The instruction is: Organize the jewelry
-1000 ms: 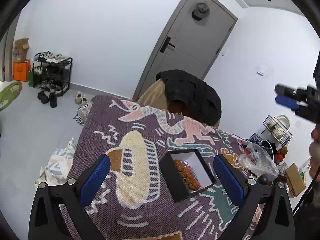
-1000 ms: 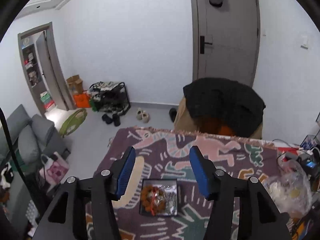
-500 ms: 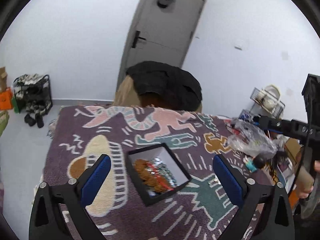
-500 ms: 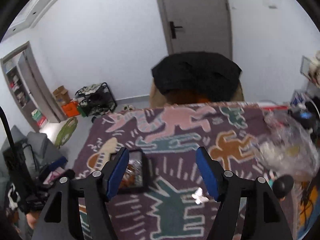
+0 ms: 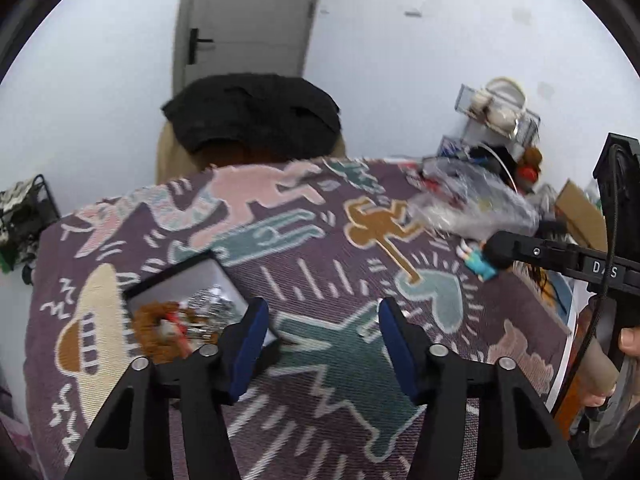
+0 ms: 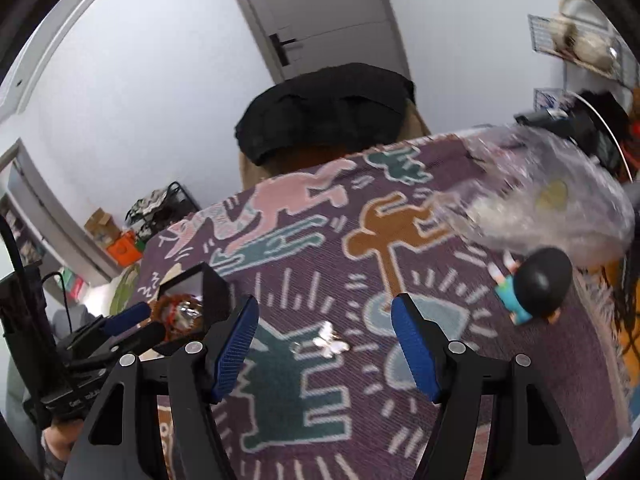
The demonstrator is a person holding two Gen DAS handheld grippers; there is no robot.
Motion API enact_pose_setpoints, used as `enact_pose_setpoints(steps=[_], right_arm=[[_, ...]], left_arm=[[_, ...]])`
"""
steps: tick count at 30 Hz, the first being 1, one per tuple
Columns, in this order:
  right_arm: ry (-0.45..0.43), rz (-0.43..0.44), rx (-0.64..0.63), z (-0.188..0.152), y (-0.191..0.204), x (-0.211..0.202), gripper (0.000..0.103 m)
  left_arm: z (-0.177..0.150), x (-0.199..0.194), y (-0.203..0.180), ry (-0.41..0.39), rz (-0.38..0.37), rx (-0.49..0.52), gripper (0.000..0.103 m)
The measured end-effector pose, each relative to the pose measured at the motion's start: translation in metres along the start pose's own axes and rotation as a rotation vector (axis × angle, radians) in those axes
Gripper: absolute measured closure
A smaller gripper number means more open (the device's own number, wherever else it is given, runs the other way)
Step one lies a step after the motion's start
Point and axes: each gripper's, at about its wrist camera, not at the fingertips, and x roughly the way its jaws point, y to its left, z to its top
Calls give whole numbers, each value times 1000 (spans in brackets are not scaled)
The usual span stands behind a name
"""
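**Two grippers over a patterned cloth, jewelry box at left**

Seen from the left wrist: left gripper (image 5: 320,328) low in the frame, blue pads apart and closing, nothing between them but cloth (image 5: 304,240). Purple cloth with pink, teal and tan figures across the middle of the frame. At centre left, an open black box (image 5: 192,308) with a pale lining, partly behind the left pad. Inside it, a brownish-orange beaded piece (image 5: 154,324) with a red bit, and a heap of silver chains (image 5: 208,302) toward the box's right side. At upper right, a clear plastic bag (image 5: 476,204), contents too blurred to tell. Higher still, a wire basket (image 5: 496,112) holding pale round things. At the right edge, a hand (image 5: 612,360) on a black handle.

Seen from the right wrist: right gripper (image 6: 324,328) low in the frame, pads apart, gripping nothing. Between them, lying on the cloth, a small white butterfly ornament (image 6: 330,342). Box at centre left, just beyond the left pad. At right, a small doll (image 6: 532,288) with a dark round head, lying just below the bag.
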Motion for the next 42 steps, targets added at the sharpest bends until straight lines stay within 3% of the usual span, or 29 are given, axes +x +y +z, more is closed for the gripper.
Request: enact_pose_setpoints(steps=[12, 24, 27, 31, 35, 42], right_arm=[[15, -33, 95, -41, -58, 3, 34], [23, -25, 136, -58, -81, 10, 34], [24, -23, 144, -60, -85, 13, 34], [30, -18, 152, -60, -88, 18, 34], [41, -12, 152, -60, -87, 25, 34], [74, -1, 104, -55, -70, 45, 34]], left_arm=[[-10, 61, -40, 126, 20, 94, 53], [-25, 117, -48, 234, 72, 142, 58], [-28, 128, -49, 258, 82, 152, 66], [-28, 131, -50, 241, 86, 173, 67], [-28, 132, -48, 232, 74, 173, 90], [-21, 119, -41, 210, 58, 131, 90]])
